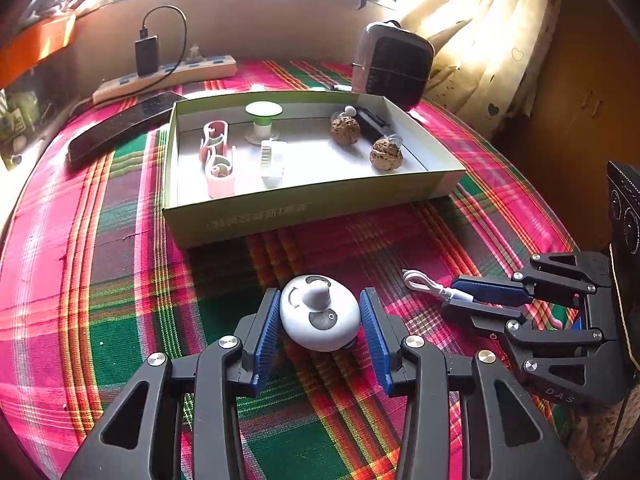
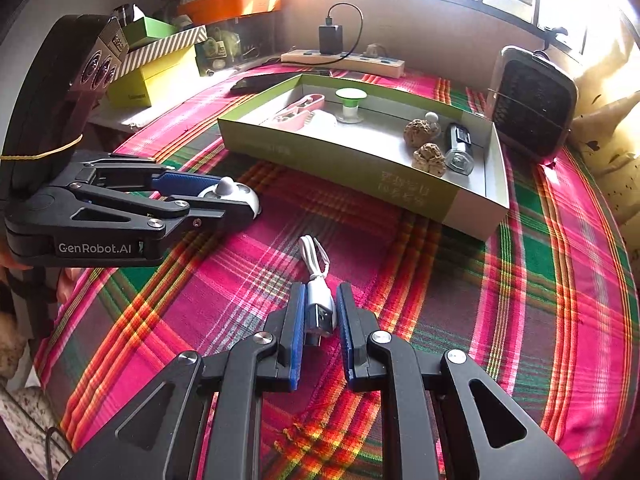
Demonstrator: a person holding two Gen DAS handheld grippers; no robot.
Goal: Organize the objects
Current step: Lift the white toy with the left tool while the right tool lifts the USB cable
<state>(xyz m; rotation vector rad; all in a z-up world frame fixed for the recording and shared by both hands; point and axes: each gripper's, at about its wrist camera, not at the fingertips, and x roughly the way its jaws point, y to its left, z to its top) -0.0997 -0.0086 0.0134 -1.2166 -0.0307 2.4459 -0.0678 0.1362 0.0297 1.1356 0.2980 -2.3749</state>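
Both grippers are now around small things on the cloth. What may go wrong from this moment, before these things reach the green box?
1. The white dome gadget is round and smooth; the left gripper has a pad on each side, so it may squirt out or tilt when squeezed.
2. The right gripper frames only the USB plug; the white cable loop would dangle and may catch the green box wall.
3. The grippers are close together and may collide when lifting.

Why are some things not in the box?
Two things sit on the cloth outside the box: a white round gadget between the left gripper's fingers, and a white USB cable between the right gripper's.
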